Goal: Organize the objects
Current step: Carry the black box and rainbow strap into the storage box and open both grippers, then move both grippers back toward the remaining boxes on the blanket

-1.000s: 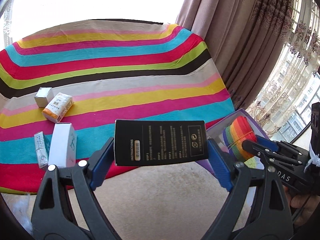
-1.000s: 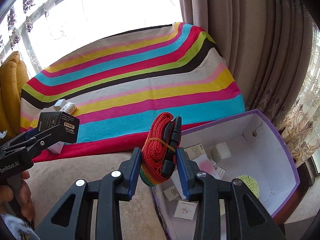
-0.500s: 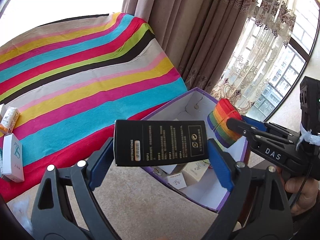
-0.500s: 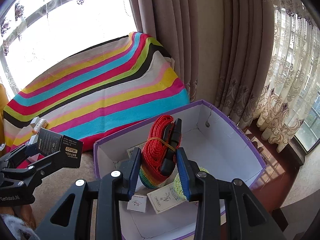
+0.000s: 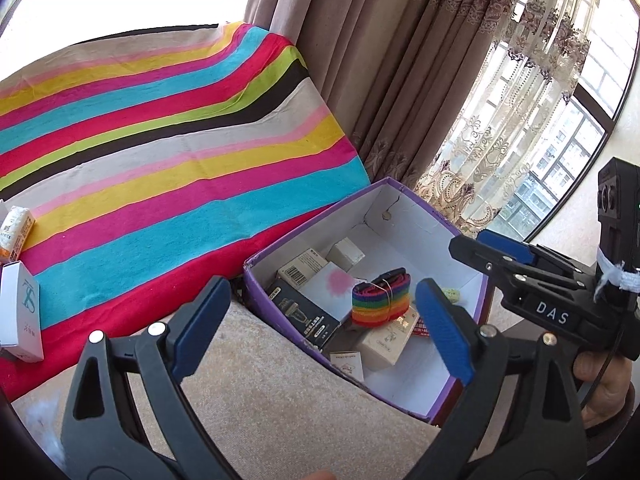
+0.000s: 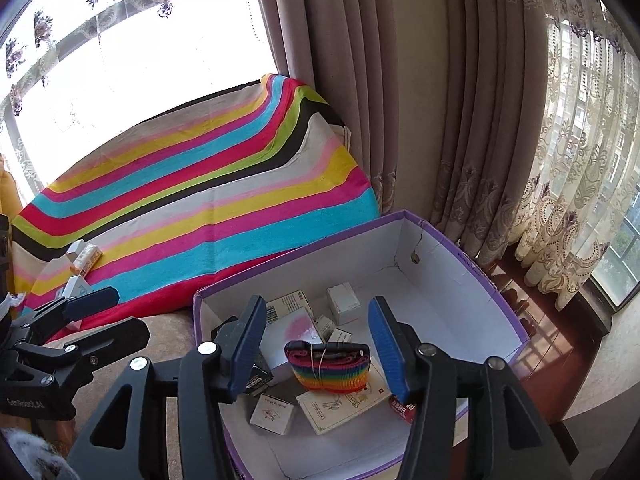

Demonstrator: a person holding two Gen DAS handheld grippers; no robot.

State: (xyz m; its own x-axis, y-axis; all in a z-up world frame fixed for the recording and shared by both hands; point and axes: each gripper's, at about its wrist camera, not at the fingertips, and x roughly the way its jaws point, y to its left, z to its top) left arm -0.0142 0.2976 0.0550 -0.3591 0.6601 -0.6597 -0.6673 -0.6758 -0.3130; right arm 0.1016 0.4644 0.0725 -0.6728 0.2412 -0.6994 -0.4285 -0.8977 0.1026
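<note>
The rolled rainbow strap [image 6: 328, 370] lies in the middle of the purple box [image 6: 496, 280], on top of flat cartons; the black box [image 5: 306, 314] rests at the box's left wall. The strap looks soft and light, best pinched across its banded middle; the cartons look stiff and light, easy to take by their flat sides. Both the left tool [image 5: 320, 328] and the right tool [image 6: 316, 350] are spread and empty, whereas half a second ago each was pinching its item above the box. More small cartons [image 5: 20, 316] wait on the striped blanket [image 5: 168, 168] at the left edge.

Woven strap [image 6: 328, 372] (rainbow webbing), matt cardboard box [image 6: 452, 276], plush cloth [image 5: 160, 168]
</note>
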